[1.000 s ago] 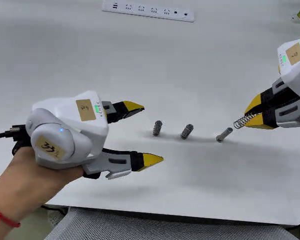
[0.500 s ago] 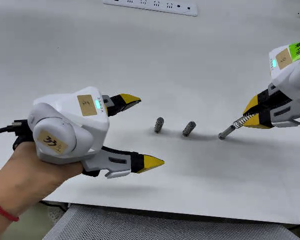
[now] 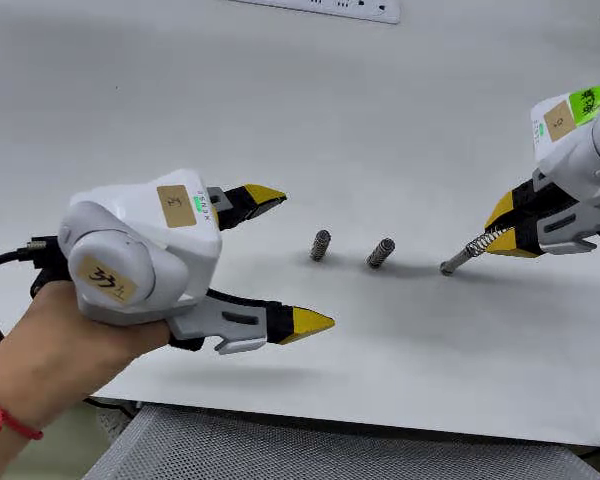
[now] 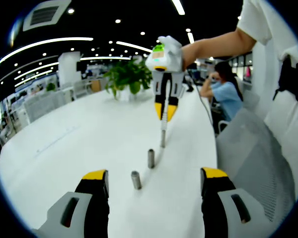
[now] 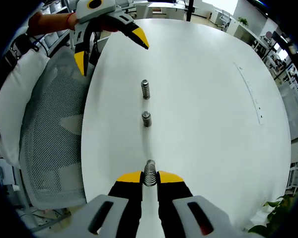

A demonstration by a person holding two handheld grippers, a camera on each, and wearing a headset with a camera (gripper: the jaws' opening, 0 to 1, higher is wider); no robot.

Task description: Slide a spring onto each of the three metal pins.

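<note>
Three short metal pins stand in a row on the white table. The left pin (image 3: 321, 244) and the middle pin (image 3: 381, 252) each carry a coiled spring. The right pin (image 3: 452, 263) is bare and leans. My right gripper (image 3: 500, 236) is shut on a spring (image 3: 480, 244), whose free end meets that pin's top. In the right gripper view the spring (image 5: 149, 173) sticks out between the shut yellow tips (image 5: 149, 178), in line with both sprung pins (image 5: 146, 119). My left gripper (image 3: 290, 258) hangs open to the left of the row, with nothing between its fingers (image 4: 154, 174).
A white power strip (image 3: 325, 6) lies at the table's far edge. A grey mesh chair (image 3: 330, 450) sits below the near edge. A cable (image 3: 0, 265) trails from the left gripper. Other people and a plant (image 4: 126, 74) are far off in the left gripper view.
The right gripper has carried the spring slightly down and in, so its end now sits on the right pin's top. The left gripper has barely moved; the head camera drifted.
</note>
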